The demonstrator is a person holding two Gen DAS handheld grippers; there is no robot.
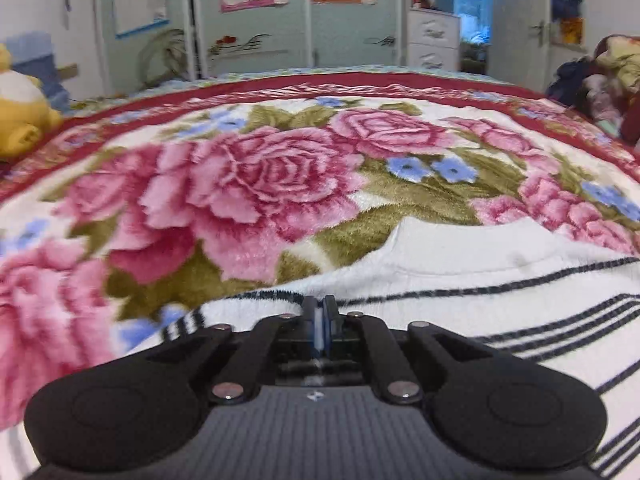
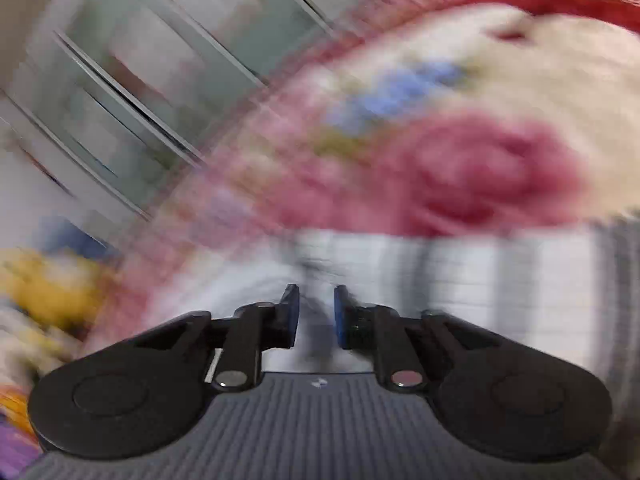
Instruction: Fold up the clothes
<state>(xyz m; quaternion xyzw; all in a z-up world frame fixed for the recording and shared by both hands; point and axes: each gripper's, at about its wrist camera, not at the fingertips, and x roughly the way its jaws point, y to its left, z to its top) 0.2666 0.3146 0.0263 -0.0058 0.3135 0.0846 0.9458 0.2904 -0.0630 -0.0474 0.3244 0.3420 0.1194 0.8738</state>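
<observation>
The floral blanket (image 1: 248, 184) covered the bed as the folding surface. The striped white sweater (image 1: 460, 280) lay flat on the blanket's near part, collar away, judged mid-fold. The left gripper (image 1: 319, 312), over its folded edge, stood narrow; whether it pinched knit could not be told. The right gripper (image 2: 316, 312) stood apart, empty. No containers were seen.

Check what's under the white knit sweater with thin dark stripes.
The white knit sweater with dark stripes lies on a plush floral blanket with pink roses, visible beyond its collar and left edge. Anything directly beneath the sweater is covered.
</observation>
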